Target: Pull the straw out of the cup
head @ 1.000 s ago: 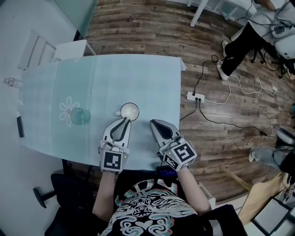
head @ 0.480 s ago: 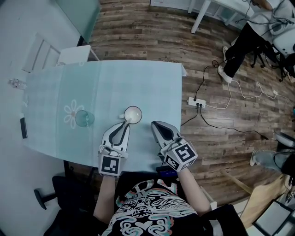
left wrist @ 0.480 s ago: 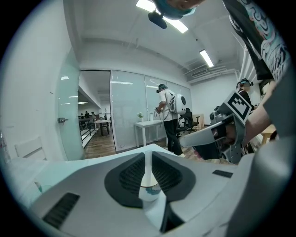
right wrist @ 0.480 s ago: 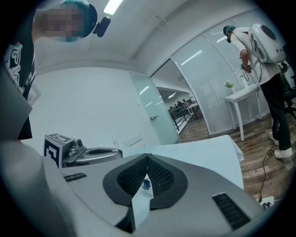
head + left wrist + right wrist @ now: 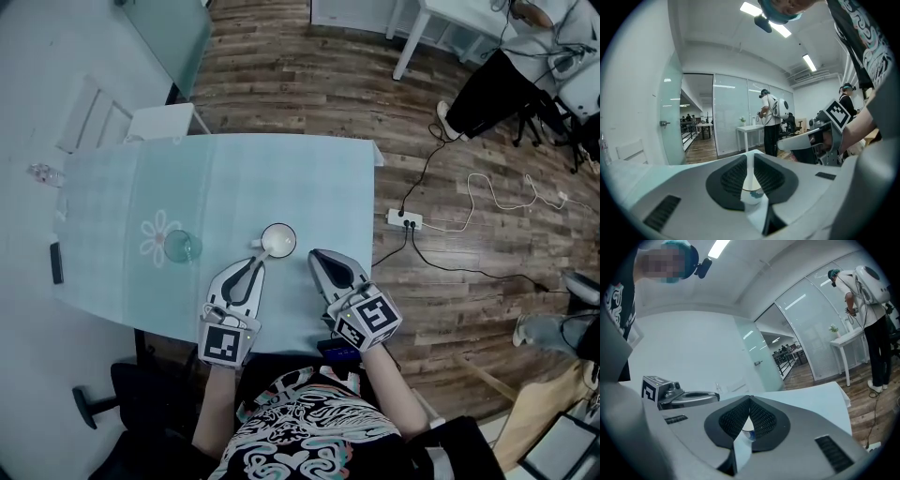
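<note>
The left gripper (image 5: 256, 264) hovers over the near part of the table (image 5: 281, 178), its tips just short of the white cup (image 5: 278, 240) and not touching it; its 2 jaws stand almost together, leaving only a narrow slit, and a slim white strip, as far as can be made out the straw (image 5: 750, 171), sits nipped between the pads; the cup's rim shows just beneath that strip, but whether the straw's lower end is inside the cup cannot be told. The right gripper (image 5: 317, 253) hangs just to the right of the cup, apart from it, jaws closed tip to tip with nothing between them. 1 green glass (image 5: 182, 247) stands on the cloth left of the cup; a power strip (image 5: 404, 219) lies on the wooden floor beyond the table's right edge.
</note>
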`<control>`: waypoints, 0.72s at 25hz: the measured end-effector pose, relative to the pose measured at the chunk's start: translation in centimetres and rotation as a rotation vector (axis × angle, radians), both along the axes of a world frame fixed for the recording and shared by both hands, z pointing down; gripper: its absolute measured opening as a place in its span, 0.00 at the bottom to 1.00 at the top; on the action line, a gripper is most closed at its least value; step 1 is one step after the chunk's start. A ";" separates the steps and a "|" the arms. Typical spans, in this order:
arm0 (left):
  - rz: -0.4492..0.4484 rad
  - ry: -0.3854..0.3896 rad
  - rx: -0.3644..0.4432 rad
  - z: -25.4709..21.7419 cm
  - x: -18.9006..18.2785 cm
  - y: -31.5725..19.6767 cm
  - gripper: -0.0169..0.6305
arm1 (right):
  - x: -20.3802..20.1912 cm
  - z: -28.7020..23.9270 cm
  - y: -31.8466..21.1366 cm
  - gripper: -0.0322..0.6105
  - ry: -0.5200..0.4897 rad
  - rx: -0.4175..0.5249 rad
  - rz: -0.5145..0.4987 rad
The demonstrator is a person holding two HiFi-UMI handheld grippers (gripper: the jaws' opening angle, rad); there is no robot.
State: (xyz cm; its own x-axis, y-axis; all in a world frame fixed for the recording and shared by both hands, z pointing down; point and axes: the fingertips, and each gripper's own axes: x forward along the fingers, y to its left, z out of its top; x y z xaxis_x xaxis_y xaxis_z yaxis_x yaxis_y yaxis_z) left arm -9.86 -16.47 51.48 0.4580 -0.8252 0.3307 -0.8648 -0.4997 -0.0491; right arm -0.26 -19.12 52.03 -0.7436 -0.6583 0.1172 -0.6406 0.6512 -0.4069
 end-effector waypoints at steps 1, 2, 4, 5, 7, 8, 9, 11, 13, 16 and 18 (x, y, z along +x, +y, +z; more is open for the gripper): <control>-0.001 0.002 0.002 -0.1 -0.1 0.1 0.13 | -0.1 -0.1 0.0 0.08 -0.003 0.004 -0.001; -0.001 0.003 0.004 -0.2 -0.2 0.1 0.13 | -0.3 -0.2 0.0 0.08 -0.004 0.006 -0.001; -0.001 0.006 0.009 -0.4 -0.3 0.2 0.13 | -0.3 -0.5 -0.1 0.07 -0.003 0.015 0.002; 0.000 0.009 0.012 -0.5 -0.3 0.3 0.13 | -0.4 -0.7 0.0 0.08 -0.002 0.023 0.003; -0.001 0.012 0.016 -0.7 -0.3 0.4 0.13 | -0.5 -1.1 0.0 0.07 -0.001 0.036 0.000; -0.001 0.012 0.018 -0.8 -0.4 0.4 0.13 | -0.6 -1.2 0.0 0.07 -0.001 0.039 -0.003; -0.001 0.010 0.019 -0.8 -0.4 0.5 0.13 | -0.6 -1.2 0.0 0.08 -0.002 0.040 -0.005; 0.000 0.009 0.018 -0.9 -0.3 0.6 0.13 | -0.6 -1.3 0.0 0.07 -0.004 0.041 -0.004; -0.001 0.010 0.021 -1.0 -0.4 0.7 0.13 | -0.8 -1.4 0.1 0.08 -0.008 0.044 -0.005; -0.013 0.006 0.022 -1.2 -0.8 0.7 0.13 | -1.1 -1.5 -0.1 0.07 -0.004 0.050 -0.012; -0.020 0.002 0.023 -1.2 -1.0 0.8 0.13 | -1.4 -1.4 -0.2 0.08 0.007 0.050 -0.019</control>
State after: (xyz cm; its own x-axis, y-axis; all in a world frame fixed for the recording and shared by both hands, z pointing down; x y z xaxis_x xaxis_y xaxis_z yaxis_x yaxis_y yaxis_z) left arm -10.86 -15.67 50.24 0.4418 -0.8416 0.3107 -0.8748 -0.4809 -0.0587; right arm -1.61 -19.33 50.62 -0.7555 -0.6490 0.0893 -0.6303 0.6829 -0.3693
